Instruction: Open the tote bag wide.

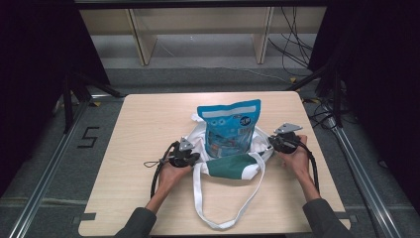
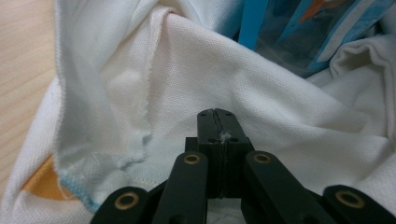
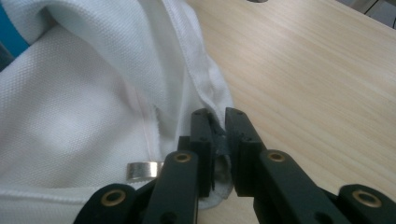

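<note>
Dark room, cables and pale wooden frames at the top of the high view; a light wood table [image 1: 148, 129] fills the middle of the frame.

Bag [image 1: 233, 166]: white cloth tote with a green panel, lying at frame centre, mouth toward the top of the frame, strap looping down toward the bottom edge. A blue snack pouch [image 1: 229, 126] sticks out of the mouth, top edge toward the upper frame, lower part inside the cloth. Long axis of pouch and bag alike runs top to bottom in the high view.

Left gripper [image 1: 184, 157]: at the bag's left rim, just left of centre. In the left gripper view the jaws stand pressed together with white fabric pinched at the tips.

Right gripper [image 1: 277, 141]: at the bag's right rim, right of centre. In the right gripper view the jaws stand a little apart, the hem between them; pinch looks slack.

Step, as judged: holding the mouth spread on both sides while the pouch goes in; pouch only partly seated.

Next move, as judged: both rims need drawing up the frame along the pouch's axis, evenly, so the cloth slides over it. The right side may need a firmer bite first, or the hem could slip out.
</note>
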The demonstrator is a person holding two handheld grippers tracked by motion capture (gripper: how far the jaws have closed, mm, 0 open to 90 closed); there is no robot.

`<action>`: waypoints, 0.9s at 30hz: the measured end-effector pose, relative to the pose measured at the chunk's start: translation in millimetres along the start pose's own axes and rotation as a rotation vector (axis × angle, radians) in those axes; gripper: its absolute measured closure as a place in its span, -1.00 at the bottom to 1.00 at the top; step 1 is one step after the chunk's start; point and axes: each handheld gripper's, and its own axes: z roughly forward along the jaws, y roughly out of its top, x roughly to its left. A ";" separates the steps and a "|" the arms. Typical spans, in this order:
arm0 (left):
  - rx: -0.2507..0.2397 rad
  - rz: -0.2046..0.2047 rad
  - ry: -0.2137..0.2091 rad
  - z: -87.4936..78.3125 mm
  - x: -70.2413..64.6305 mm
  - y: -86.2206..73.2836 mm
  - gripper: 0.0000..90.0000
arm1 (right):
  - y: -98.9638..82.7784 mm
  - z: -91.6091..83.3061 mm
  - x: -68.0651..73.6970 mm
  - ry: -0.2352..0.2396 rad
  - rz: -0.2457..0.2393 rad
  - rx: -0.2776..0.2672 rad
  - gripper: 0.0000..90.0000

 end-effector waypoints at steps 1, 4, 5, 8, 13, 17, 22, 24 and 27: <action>0.000 0.000 0.000 0.0 0.0 0.0 0.98 | 0.7 0.9 0.6 -0.004 0.012 0.000 0.83; -0.002 -0.006 0.002 3.2 2.2 2.5 0.97 | 2.5 4.6 -2.1 0.000 0.001 -0.003 0.82; -0.002 -0.006 0.002 3.2 2.2 2.5 0.97 | 3.0 4.1 -1.3 -0.007 0.030 0.012 0.82; -0.004 -0.009 0.008 4.5 2.8 3.9 0.97 | 3.9 7.7 -4.9 0.000 0.015 -0.008 0.81; -0.014 -0.050 -0.028 1.7 7.3 3.2 0.85 | 3.9 4.7 -7.6 -0.004 0.068 -0.024 0.75; -0.035 -0.062 -0.025 -1.1 7.5 3.2 0.75 | 4.7 -0.4 -9.6 -0.005 0.087 -0.048 0.67; -0.053 -0.073 -0.027 -5.7 7.1 5.1 0.59 | 5.4 -13.8 -12.4 0.000 0.120 -0.063 0.59; -0.059 -0.070 -0.032 -9.3 6.9 6.6 0.56 | 5.2 -19.3 -14.8 -0.007 0.111 -0.084 0.56; -0.071 -0.069 -0.027 -14.8 7.2 8.5 0.46 | 6.1 -29.0 -16.5 -0.003 0.123 -0.099 0.52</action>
